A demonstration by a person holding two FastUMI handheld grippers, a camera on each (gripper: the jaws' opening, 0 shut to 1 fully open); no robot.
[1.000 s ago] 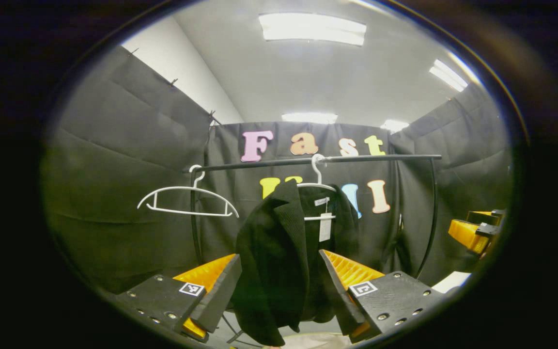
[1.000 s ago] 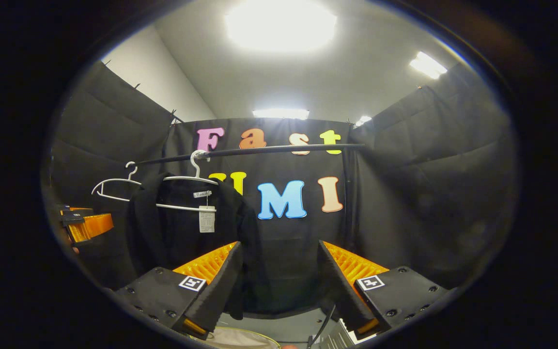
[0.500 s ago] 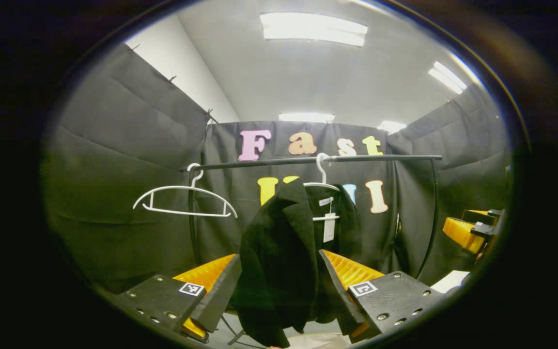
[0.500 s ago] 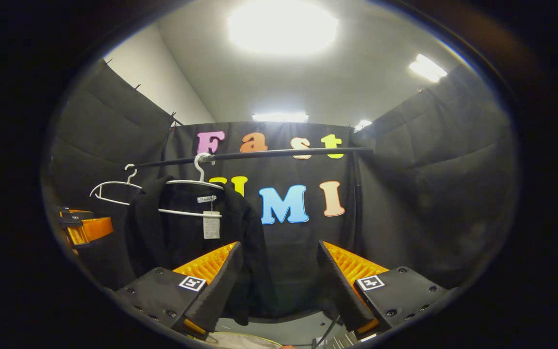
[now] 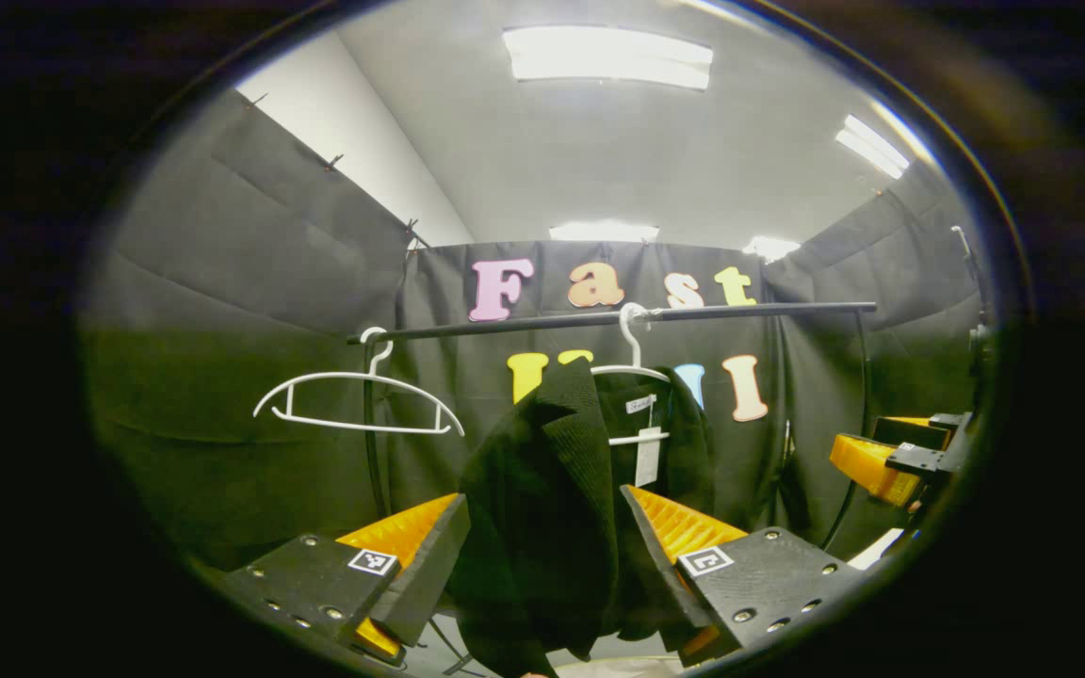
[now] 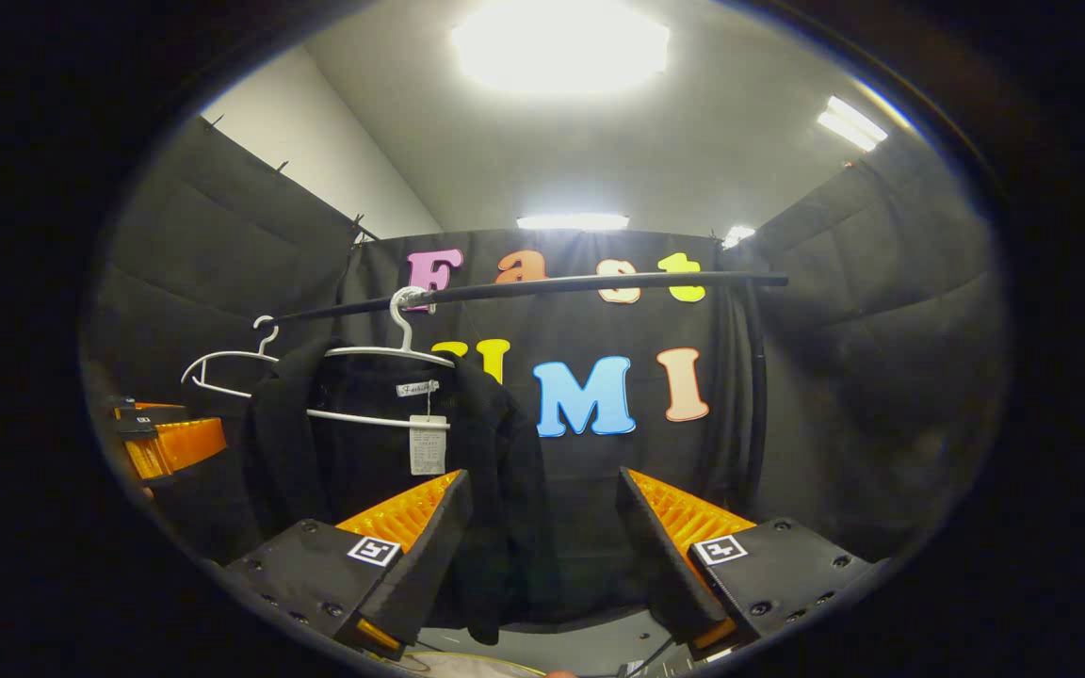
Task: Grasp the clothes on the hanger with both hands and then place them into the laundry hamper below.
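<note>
Black jacket (image 5: 552, 508) hangs on a white hanger (image 5: 634, 369) from the dark rail (image 5: 618, 316), near its middle; a second, bare white hanger (image 5: 354, 405) sits further left on the same rail. Left gripper (image 5: 542, 551) stands spread wide, the jacket's left front panel hanging in the gap between its fingers, apparently beyond the tips; not closed on cloth. Right gripper (image 6: 542, 546) also spread, pointing at the jacket's right edge (image 6: 505, 471), with cloth only at its left finger and mostly bare wall behind the gap. Hamper: a pale rim (image 6: 467, 665) shows at the bottom edge, below the garment. Judgement: approach stage, grasp not yet made. To do it well, bring the right gripper further left so cloth fills its gap, push both in until fabric sits deep between the fingers, pinch at shoulder level on each side, then lift to unhook. A grip low on one panel risks dragging the hanger askew.
</note>
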